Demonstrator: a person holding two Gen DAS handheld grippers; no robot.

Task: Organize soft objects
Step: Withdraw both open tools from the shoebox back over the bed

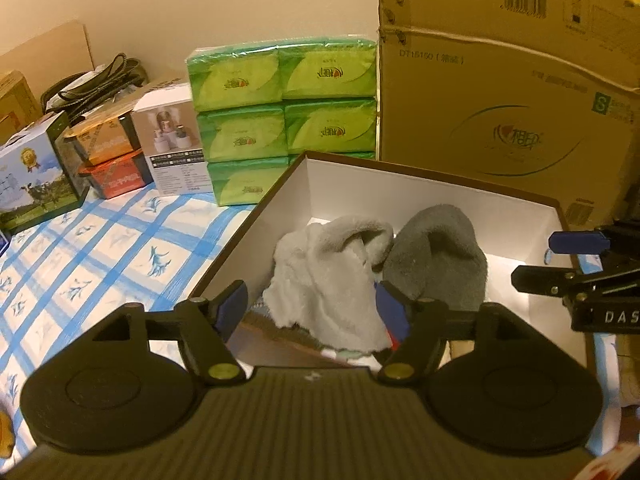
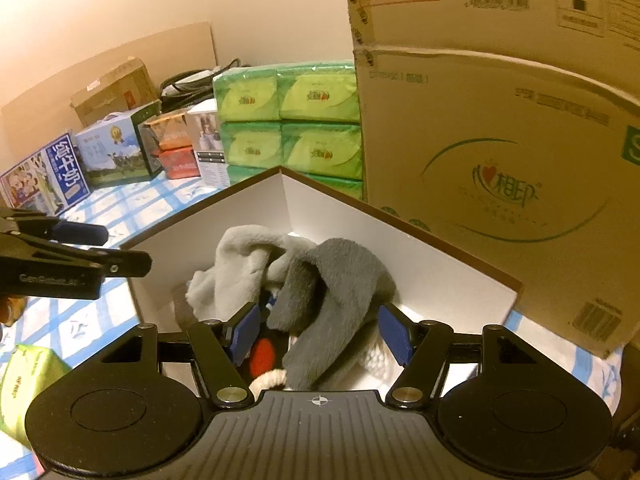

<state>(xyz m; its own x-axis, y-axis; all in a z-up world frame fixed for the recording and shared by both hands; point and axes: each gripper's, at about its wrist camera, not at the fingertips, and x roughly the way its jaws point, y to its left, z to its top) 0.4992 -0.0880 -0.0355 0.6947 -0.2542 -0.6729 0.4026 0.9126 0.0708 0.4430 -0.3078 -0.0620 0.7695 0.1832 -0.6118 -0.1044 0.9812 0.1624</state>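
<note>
Both our left tongs [image 1: 312, 312] and right tongs [image 2: 320, 332] hang released over the box [image 2: 440, 264]; these fleecy socks [image 2: 332, 280] are light, floppy — we'd pinch a thick fold.

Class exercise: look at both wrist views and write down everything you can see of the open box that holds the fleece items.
The open box is lidless, with plain white inner walls and a thin dark brown rim; it looks like stiff cardboard. It sits upright on the blue checked cloth, in front of the green tissue packs and large carton. Inside lie a light grey fleece piece, a dark grey one and smaller soft items.
</note>
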